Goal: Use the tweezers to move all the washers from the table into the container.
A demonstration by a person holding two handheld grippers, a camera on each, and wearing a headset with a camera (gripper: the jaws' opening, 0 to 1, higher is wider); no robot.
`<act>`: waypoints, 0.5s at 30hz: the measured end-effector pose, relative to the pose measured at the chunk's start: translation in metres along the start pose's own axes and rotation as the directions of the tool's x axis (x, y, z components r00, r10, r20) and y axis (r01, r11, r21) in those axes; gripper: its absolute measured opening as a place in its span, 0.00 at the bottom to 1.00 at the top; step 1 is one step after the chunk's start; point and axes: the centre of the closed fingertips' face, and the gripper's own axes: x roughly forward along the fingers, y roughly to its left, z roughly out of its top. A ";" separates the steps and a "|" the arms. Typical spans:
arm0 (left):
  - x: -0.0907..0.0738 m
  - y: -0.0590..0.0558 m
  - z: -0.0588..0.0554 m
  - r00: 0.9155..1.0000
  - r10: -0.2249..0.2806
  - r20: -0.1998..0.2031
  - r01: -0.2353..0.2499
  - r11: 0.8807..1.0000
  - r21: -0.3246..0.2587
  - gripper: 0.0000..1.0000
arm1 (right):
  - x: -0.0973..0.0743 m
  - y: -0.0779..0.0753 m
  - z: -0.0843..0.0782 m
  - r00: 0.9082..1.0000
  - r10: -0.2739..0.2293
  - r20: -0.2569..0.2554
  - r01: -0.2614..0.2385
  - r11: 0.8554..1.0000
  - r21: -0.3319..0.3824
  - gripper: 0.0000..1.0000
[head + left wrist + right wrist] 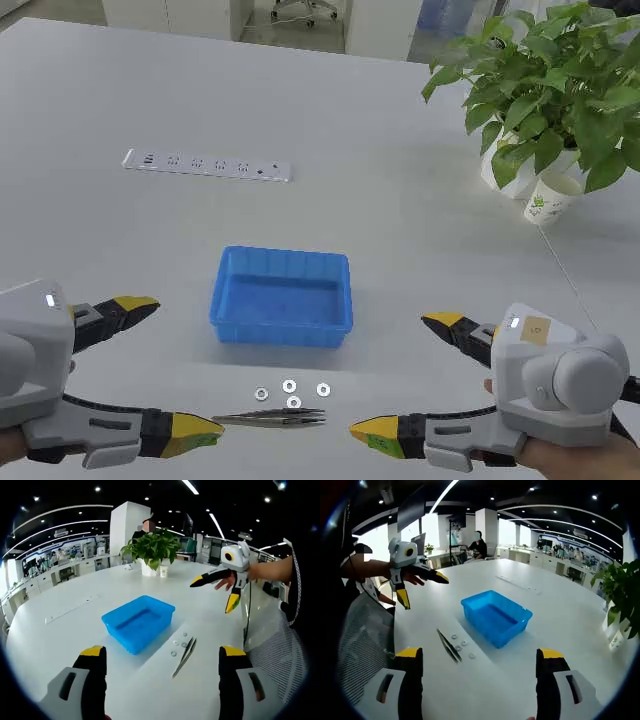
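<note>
A blue container stands in the middle of the white table, with nothing visible inside. Just in front of it lie several small metal washers, and thin tweezers lie flat beside them near the front edge. My left gripper hovers open to the left of the tweezers, holding nothing. To their right my right gripper is open and holds nothing too. From the left gripper view, tweezers, washers and container sit ahead between the jaws. The right gripper view has the tweezers, washers and container.
A white power strip lies at the back left of the table. At the back right stand a potted plant and a paper cup. Bare table lies around the container.
</note>
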 end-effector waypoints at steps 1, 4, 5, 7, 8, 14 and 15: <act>0.000 0.000 0.000 1.000 -0.001 -0.001 0.001 1.000 0.001 0.98 | 0.000 0.000 0.000 1.000 0.000 0.001 0.000 1.000 0.000 0.94; 0.000 0.000 0.001 1.000 -0.001 -0.001 0.001 1.000 0.002 0.98 | 0.000 0.000 0.000 1.000 -0.001 0.003 0.001 1.000 0.000 0.94; 0.000 0.000 0.001 1.000 -0.002 -0.001 0.002 1.000 0.002 0.98 | -0.001 0.000 0.000 1.000 -0.001 0.002 0.001 1.000 0.001 0.94; 0.000 0.000 0.001 1.000 -0.003 -0.002 0.003 1.000 0.005 0.98 | -0.001 0.000 0.000 1.000 0.000 0.001 0.000 1.000 -0.001 0.94; 0.000 -0.001 0.001 1.000 -0.006 -0.004 0.006 1.000 0.005 0.98 | -0.001 0.000 0.000 1.000 0.000 0.000 0.000 1.000 -0.002 0.94; -0.001 -0.002 0.000 1.000 -0.008 -0.006 0.008 1.000 0.010 0.98 | 0.000 0.001 0.001 1.000 0.004 -0.002 -0.004 1.000 -0.006 0.93; -0.001 -0.002 0.001 1.000 -0.009 -0.006 0.009 1.000 0.010 0.98 | 0.000 0.001 0.001 1.000 0.005 -0.002 -0.005 1.000 -0.008 0.93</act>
